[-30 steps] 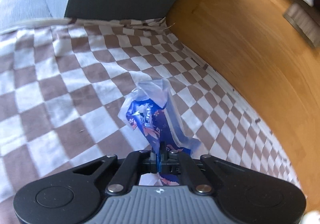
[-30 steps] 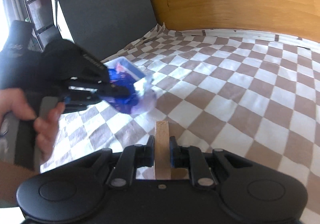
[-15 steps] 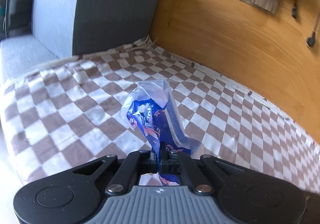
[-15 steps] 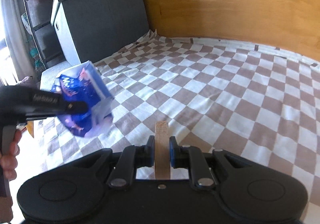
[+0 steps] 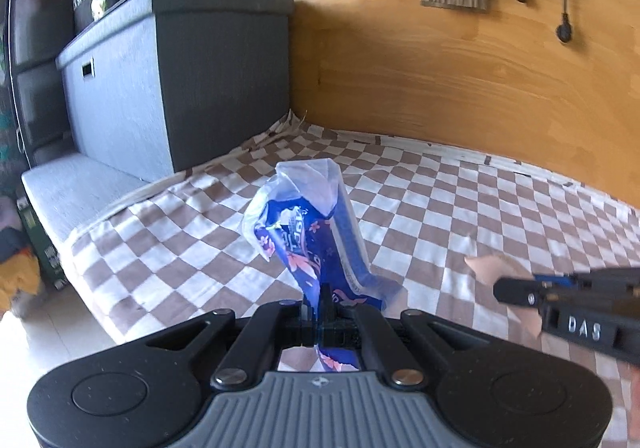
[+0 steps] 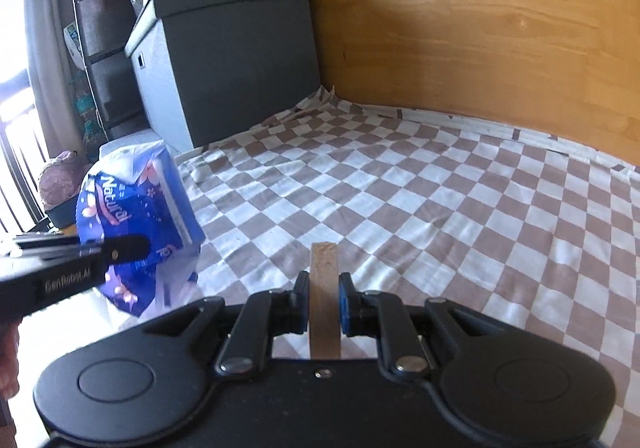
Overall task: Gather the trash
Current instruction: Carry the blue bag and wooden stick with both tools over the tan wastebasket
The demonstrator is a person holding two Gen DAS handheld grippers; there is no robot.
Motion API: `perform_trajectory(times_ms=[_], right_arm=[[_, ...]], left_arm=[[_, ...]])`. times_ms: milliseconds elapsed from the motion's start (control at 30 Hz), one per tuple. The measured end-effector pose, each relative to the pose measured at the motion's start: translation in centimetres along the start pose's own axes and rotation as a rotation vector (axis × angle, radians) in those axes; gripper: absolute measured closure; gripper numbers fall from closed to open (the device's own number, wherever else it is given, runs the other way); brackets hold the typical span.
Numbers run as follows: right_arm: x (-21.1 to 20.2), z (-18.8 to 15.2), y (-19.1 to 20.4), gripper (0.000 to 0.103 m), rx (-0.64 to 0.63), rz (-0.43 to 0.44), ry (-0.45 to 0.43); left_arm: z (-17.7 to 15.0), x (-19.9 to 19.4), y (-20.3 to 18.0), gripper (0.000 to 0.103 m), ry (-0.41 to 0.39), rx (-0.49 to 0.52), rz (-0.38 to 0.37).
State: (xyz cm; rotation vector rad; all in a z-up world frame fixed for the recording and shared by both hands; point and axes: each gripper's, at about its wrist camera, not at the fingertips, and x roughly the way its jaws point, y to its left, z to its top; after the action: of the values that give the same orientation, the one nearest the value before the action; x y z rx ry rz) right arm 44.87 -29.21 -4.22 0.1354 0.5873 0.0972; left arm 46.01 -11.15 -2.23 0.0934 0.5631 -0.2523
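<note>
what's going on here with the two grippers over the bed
A person is collecting trash off a bed covered by a checkered sheet, with a gripper in each hand. The left gripper is shut on a crumpled blue plastic wrapper, held up off the sheet. The right gripper is shut on a flat brown cardboard-like strip, also lifted clear. No bin is in view, so neither piece has been dropped anywhere yet.

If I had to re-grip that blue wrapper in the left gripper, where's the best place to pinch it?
Keep to the gathered lower end of the blue wrapper, where the left gripper is shut on it now. There the film bunches into a narrow neck that thin jaws can close on; higher up it balloons open and would probably crumple or slip. Come from below, along its length.
</note>
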Motion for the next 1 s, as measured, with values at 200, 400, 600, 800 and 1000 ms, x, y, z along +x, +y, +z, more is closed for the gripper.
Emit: perform_trajectory(times_ms=[200,400,600,800,1000], right_arm=[[-2.5,0.0,1.1,0.088,-0.030,-0.002,-0.020],[-6.2,-0.4,1.9,0.088,-0.052,-0.011,-0.035],[-9.3,-1.2,3.2,0.088,-0.072,-0.003,-0.041],[-11.6,-2.8,5.3,0.088,-0.089,0.021,-0.034],[-12.7,-4.8,7.3,0.088,-0.096,0.052,-0.013]], left_arm=[[-1.1,-3.2,-0.1,0.103,-0.015,-0.011,0.003],[-1.9,-7.2,0.4,0.103,-0.029,-0.038,0.015],[-3.4,-10.9,0.8,0.103,-0.033,-0.065,0.018],[-5.0,-14.1,1.7,0.103,-0.034,-0.080,0.037],[-6.9,-16.3,3.1,0.103,-0.030,-0.092,0.066]])
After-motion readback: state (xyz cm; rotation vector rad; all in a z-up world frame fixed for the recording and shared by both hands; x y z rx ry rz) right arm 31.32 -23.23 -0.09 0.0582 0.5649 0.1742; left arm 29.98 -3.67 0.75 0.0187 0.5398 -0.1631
